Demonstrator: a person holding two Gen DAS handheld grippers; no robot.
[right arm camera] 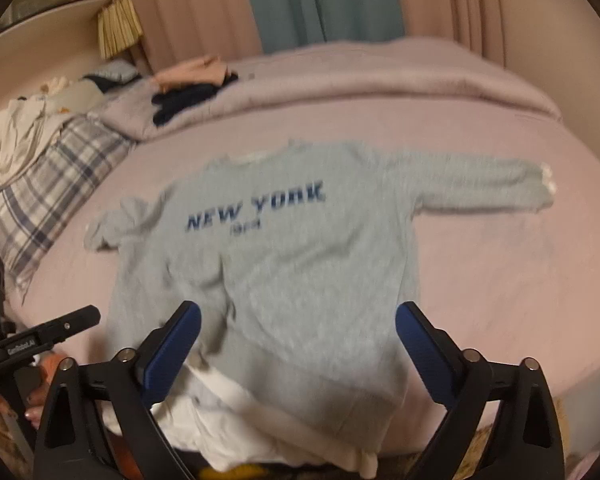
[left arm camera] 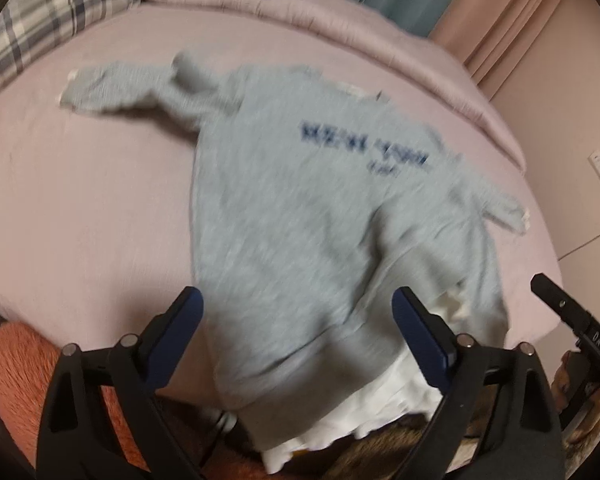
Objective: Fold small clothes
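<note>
A light grey long-sleeved sweatshirt with blue "NEW YORK" lettering lies face up on a pink bed, its hem hanging over the near edge; it also shows in the right wrist view. One sleeve is stretched out straight, the other is bunched. White clothes lie under the hem. My left gripper is open and empty above the hem. My right gripper is open and empty above the hem too.
A plaid pillow lies at the bed's left. A pile of dark and peach clothes sits on a folded pink duvet at the back. An orange fluffy thing lies below the bed edge. Curtains hang behind.
</note>
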